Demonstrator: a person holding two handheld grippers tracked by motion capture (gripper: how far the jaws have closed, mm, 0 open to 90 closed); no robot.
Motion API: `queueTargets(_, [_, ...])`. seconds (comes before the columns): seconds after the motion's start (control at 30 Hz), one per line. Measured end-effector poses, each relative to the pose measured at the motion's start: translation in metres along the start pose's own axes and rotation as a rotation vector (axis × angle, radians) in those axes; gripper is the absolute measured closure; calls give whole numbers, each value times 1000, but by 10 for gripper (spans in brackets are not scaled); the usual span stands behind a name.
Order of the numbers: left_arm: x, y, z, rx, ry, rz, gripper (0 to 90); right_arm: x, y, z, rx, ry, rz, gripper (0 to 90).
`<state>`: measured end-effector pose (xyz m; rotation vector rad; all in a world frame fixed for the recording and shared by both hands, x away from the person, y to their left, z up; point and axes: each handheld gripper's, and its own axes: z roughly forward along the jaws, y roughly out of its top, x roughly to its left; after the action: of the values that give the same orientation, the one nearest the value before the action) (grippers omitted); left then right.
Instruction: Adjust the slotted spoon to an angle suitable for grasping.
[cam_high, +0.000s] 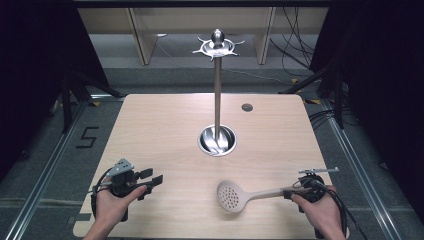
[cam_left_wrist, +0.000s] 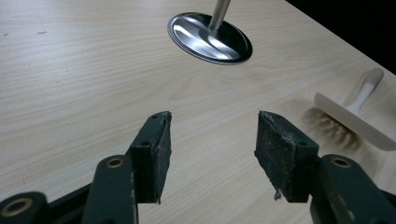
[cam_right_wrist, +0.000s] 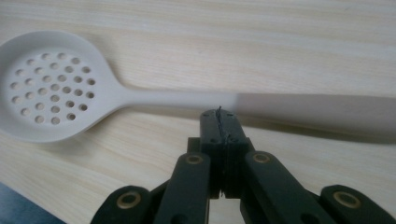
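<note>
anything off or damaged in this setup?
Minor wear only: the left gripper pads look frayed and chipped at the edges. The right gripper is shut with nothing between its jaws, beside the slotted spoon handle. The spoon lies flat on the table, intact. The stand is upright.

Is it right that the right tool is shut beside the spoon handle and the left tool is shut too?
Not quite. The right tool is shut by the spoon handle, but the left tool is open: the left gripper view shows its jaws wide apart with bare table between them.
</note>
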<state>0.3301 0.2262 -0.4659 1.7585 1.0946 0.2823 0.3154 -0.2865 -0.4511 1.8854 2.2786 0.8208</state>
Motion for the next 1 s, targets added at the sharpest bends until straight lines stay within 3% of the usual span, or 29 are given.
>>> queueTargets(0.03, [0,0,-1,8,2,3,449,-1,0,-1,3,-17,-16,900])
queueTargets(0.07, [0,0,-1,8,2,4,450,1,0,-2,25,-7,11,900])
queueTargets(0.13, [0,0,-1,8,1,3,450,-1,-1,-2,43,-14,-10,900])
queueTargets(0.17, [0,0,-1,10,1,3,451,-6,-2,-1,43,-19,-47,900])
queueTargets(0.23, [0,0,0,8,-2,1,450,-1,-4,-1,109,-23,21,900])
queueTargets(0.33, [0,0,0,11,-2,2,450,-2,-5,0,130,-20,-2,900])
queueTargets(0.37, [0,0,-1,17,2,4,450,-6,-5,4,165,-78,-43,900])
queueTargets(0.4, [0,0,-1,17,2,4,450,-6,-4,5,178,-94,-41,900])
queueTargets(0.43, [0,-1,-1,13,0,-2,451,-7,-4,6,198,-108,-33,900])
queueTargets(0.47, [0,0,-2,15,2,1,450,-6,-4,7,205,-110,6,900])
queueTargets(0.5, [0,0,-2,15,2,0,450,-13,-2,8,201,-127,-32,900])
queueTargets(0.77, [2,1,-4,-7,19,-3,456,-28,8,10,182,-154,39,900])
queueTargets(0.83, [2,1,-4,-1,20,-13,456,-30,9,11,184,-178,30,900])
queueTargets(0.9, [1,1,-4,0,23,-13,455,-30,10,11,175,-170,43,900])
queueTargets(0.93, [1,1,-4,2,17,-6,454,-33,10,11,185,-194,23,900])
queueTargets(1.0, [0,1,-4,6,19,-6,452,-30,10,12,176,-170,67,900])
